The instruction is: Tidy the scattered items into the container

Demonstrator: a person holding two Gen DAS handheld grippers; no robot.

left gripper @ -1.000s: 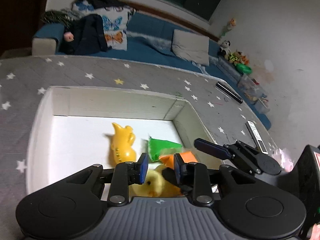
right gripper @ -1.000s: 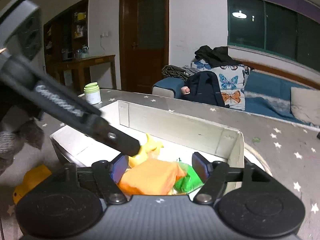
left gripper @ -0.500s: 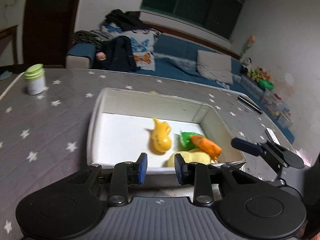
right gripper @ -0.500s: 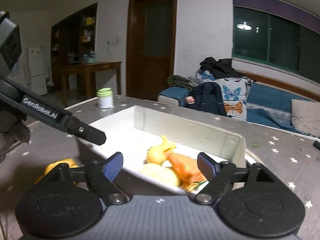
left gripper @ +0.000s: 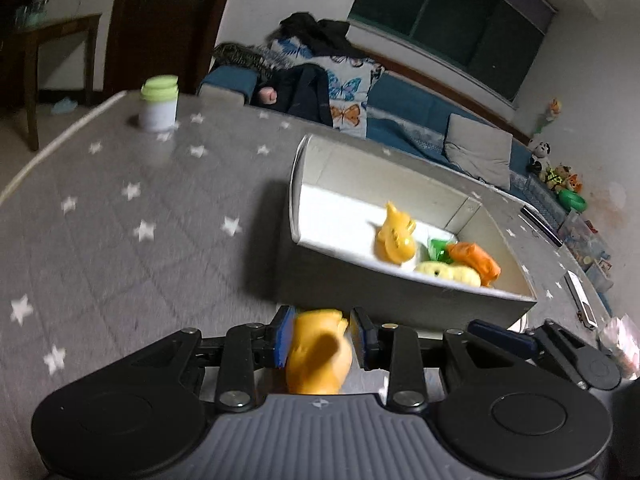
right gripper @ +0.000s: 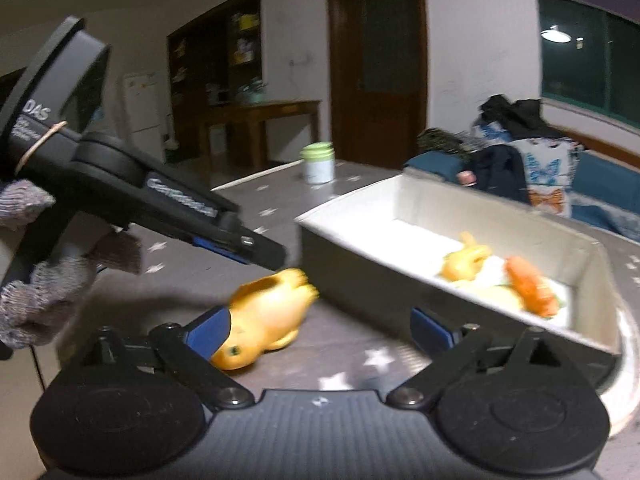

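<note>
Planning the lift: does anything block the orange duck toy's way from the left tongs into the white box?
Only the white rectangular box's near wall stands between it and the orange rubber duck toy, which sits between the left tongs.

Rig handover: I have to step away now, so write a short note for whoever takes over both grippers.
Left gripper: its pads flank the yellow duck lying on the star-patterned table just outside the box; grip not clearly shut, so check it.
Right gripper: open, empty, near the box.
Done: the white box already holds a yellow toy, a green piece, an orange piece and a pale yellow toy.
Left: lift the duck into the box. The green-lidded jar stands at the far table edge.
</note>
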